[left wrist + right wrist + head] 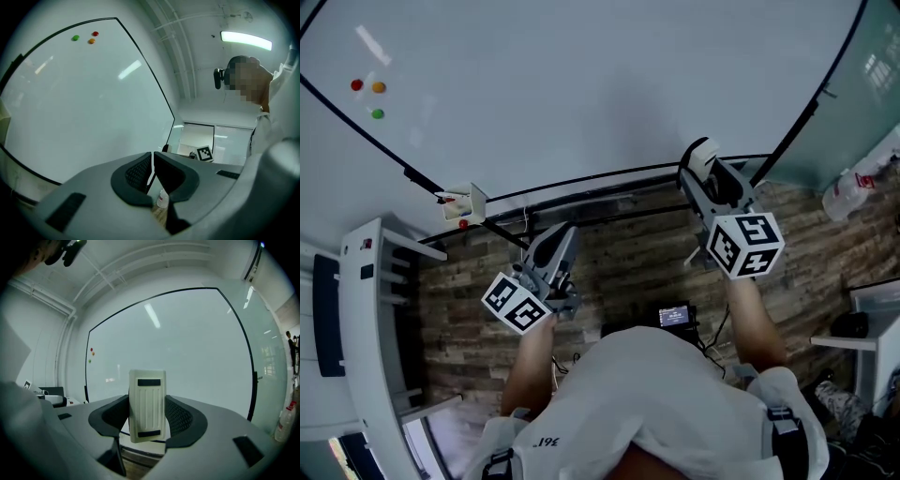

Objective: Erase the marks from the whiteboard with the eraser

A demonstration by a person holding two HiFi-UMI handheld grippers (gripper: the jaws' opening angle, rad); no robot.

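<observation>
Right gripper (147,414) grips eraser (147,399); left gripper (152,163) closed

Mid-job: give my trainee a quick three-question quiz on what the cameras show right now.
1. True or false: the right gripper is clamped on the eraser.
2. Multiple choice: how many magnets sit on the whiteboard? A) two B) three C) five
3. Fill in: the left gripper holds ____.
Key: 1 true; 2 B; 3 nothing.
</observation>
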